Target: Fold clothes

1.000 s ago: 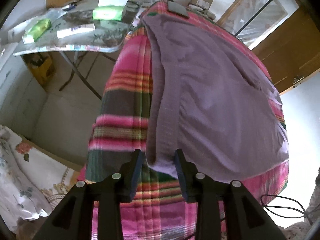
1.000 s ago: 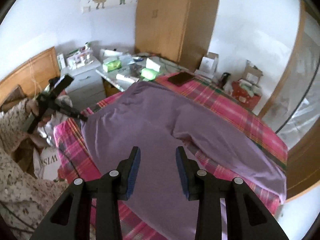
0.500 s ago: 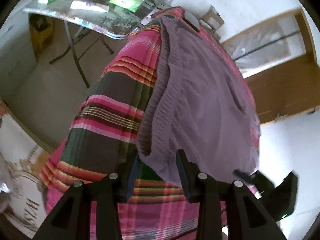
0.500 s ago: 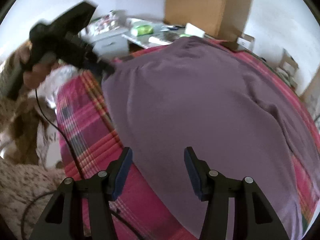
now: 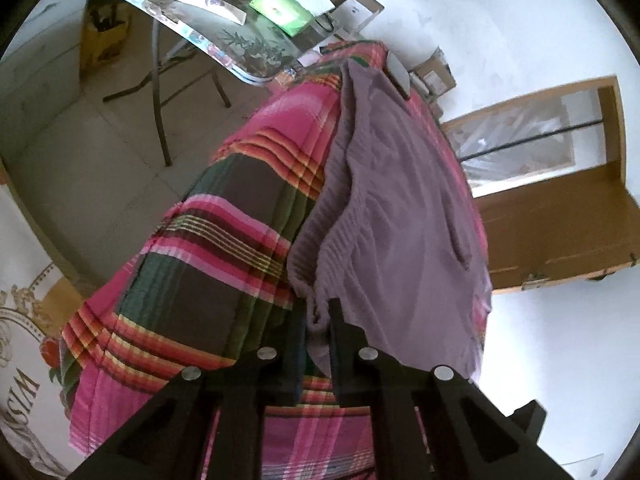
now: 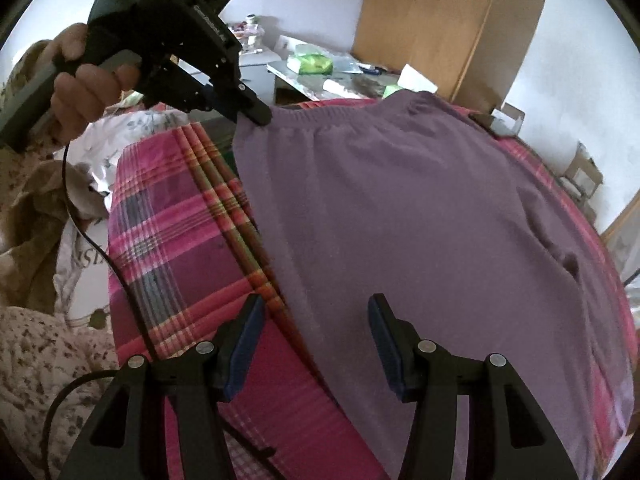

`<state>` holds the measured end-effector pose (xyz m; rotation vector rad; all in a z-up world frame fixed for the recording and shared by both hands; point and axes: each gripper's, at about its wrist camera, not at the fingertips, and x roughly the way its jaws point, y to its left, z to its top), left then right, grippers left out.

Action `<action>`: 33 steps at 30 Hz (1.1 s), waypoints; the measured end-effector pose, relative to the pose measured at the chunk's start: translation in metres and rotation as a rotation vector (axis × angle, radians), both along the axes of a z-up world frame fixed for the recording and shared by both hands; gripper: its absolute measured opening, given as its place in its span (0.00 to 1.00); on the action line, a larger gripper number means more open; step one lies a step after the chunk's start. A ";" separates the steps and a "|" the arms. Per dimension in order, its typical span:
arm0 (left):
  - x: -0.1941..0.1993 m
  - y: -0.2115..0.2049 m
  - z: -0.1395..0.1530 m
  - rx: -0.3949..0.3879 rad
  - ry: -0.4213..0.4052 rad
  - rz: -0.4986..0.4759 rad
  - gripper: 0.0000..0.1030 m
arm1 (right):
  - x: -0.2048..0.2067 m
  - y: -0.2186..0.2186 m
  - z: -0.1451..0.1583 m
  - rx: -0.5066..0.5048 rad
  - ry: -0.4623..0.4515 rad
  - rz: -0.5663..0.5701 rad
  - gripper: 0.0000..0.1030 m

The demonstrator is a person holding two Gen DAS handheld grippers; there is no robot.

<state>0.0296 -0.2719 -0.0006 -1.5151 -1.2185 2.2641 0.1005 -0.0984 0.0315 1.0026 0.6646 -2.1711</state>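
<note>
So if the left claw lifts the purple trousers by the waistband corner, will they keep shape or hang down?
The purple trousers will probably hang limp: the ribbed waistband already bunches where the left claw pinches it. They look thin and light, lying creased on the plaid blanket, so the far leg may drag behind.

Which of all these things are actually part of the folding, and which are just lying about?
Part of the job:
purple trousers
left hand-held gripper, pinching the waistband corner
right hand-held gripper, open over the side edge
plaid bedspread

Just lying about:
folding table
green packet
wardrobe
cardboard boxes
</note>
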 end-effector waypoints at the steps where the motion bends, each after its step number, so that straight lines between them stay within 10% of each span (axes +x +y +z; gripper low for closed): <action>1: 0.000 -0.001 0.002 0.009 0.008 0.004 0.09 | -0.001 0.001 0.000 0.001 0.001 -0.008 0.54; 12: 0.003 -0.003 0.010 0.017 0.054 0.000 0.09 | -0.006 -0.005 0.001 0.045 0.057 -0.067 0.07; 33: 0.007 -0.023 -0.008 -0.061 -0.035 0.054 0.10 | -0.015 -0.018 0.014 -0.093 -0.097 -0.027 0.06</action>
